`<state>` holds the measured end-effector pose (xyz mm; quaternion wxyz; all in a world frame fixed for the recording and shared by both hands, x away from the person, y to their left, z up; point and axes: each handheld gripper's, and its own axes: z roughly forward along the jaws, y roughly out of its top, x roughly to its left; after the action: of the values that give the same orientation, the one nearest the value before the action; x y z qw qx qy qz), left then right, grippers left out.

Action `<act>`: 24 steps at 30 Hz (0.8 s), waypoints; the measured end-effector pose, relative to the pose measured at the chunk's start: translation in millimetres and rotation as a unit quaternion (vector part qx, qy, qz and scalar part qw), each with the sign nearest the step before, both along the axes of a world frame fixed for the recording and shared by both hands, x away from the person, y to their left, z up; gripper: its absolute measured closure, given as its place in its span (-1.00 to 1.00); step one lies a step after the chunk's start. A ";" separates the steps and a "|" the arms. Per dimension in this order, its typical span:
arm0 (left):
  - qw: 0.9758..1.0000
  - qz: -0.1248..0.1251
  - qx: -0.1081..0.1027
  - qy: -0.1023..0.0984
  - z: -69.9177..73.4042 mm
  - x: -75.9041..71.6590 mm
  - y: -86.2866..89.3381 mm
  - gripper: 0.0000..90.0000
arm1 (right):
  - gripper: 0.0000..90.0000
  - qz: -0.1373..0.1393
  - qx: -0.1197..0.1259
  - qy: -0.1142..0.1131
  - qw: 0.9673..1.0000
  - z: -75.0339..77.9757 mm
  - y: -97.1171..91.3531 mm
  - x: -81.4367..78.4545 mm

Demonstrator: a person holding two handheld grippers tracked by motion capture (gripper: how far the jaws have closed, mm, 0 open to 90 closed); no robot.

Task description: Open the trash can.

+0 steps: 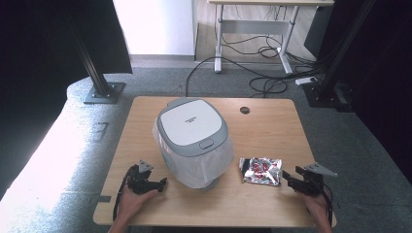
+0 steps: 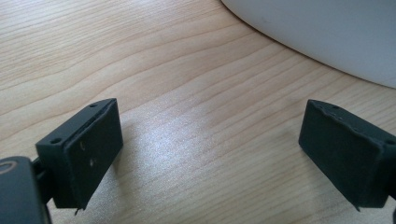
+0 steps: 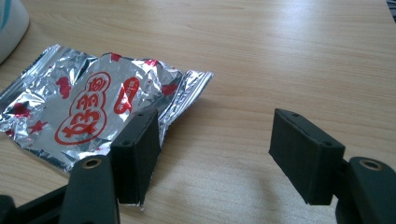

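Black jaws of the right tool (image 3: 212, 156) rise from the bottom of the right gripper view, spread wide with bare desk (image 3: 289, 56) between them and nothing held. Its left jaw stands in front of the near corner of the foil snack packet (image 3: 88, 107), hiding that corner, so whether it touches the foil cannot be told. The packet, silver with red print, lies flat in the left half of that frame, its left edge cut off by the border.

In the left gripper view the left tool (image 2: 210, 149) is likewise spread, its jaws empty over the wood grain. A white curved wall of the lidded bin (image 2: 327, 32) fills the upper right corner, cut off at the frame edge.

From the high view, the left tool (image 1: 158, 184) sits lower left of the bin (image 1: 192, 128), near its base, while the right tool (image 1: 287, 177) lies just beside the right edge of the packet (image 1: 261, 171) at lower right.
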<state>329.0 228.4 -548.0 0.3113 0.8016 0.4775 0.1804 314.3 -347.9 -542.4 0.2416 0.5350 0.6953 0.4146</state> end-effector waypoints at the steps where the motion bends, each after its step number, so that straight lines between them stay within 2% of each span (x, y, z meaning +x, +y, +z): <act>1: 1.000 0.000 0.000 0.000 0.0 0.0 0.3 -0.85 | -0.28 0.000 0.001 0.001 1.000 0.1 0.0 0.1; 5: 1.000 0.002 -0.001 -0.002 0.1 -0.1 0.9 -0.83 | -0.25 0.004 0.002 0.005 1.000 1.3 0.9 0.4; 10: 1.000 0.002 -0.001 -0.002 0.2 -0.3 1.2 -0.81 | -0.10 0.018 0.013 -0.008 1.000 13.1 5.0 -0.6; 12: 1.000 0.002 -0.001 -0.002 0.2 -0.2 1.2 -0.81 | 0.10 0.038 0.020 -0.014 0.999 19.4 9.7 -1.6; 13: 1.000 0.002 -0.001 -0.002 0.2 -0.2 1.2 -0.81 | 0.10 0.038 0.020 -0.014 0.999 19.4 9.7 -1.6; 14: 1.000 0.002 -0.001 -0.002 0.2 -0.2 1.2 -0.81 | 0.27 0.047 0.021 -0.019 0.998 22.4 11.8 -2.2; 15: 1.000 0.002 -0.001 -0.002 0.2 -0.2 1.2 -0.81 | 0.27 0.047 0.021 -0.019 0.998 22.4 11.8 -2.2; 16: 1.000 0.002 -0.001 -0.002 0.2 -0.2 1.2 -0.81 | 0.49 0.055 0.024 -0.027 0.998 26.8 14.1 -3.3; 19: 1.000 0.002 -0.001 -0.002 0.2 -0.2 1.4 -0.80 | 0.76 0.068 0.032 -0.036 0.996 33.6 15.9 -4.5; 20: 1.000 0.002 -0.002 -0.003 0.2 -0.2 1.4 -0.80 | 0.76 0.068 0.032 -0.036 0.996 33.6 15.9 -4.5; 22: 1.000 0.001 -0.002 -0.005 0.3 -0.3 2.9 -0.76 | 0.99 0.088 0.048 -0.040 0.994 41.1 18.1 -5.2; 23: 1.000 0.001 -0.002 -0.005 0.3 -0.3 2.9 -0.75 | 0.99 0.088 0.048 -0.040 0.994 41.1 18.1 -5.2; 24: 1.000 0.000 -0.003 -0.006 0.4 -0.3 3.5 -0.73 | 0.99 0.101 0.065 -0.041 0.992 45.9 21.0 -5.5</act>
<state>328.6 231.8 -547.5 0.3163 0.7994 0.4765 0.1841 308.8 -326.9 -496.5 0.1916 0.4592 0.7069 0.5027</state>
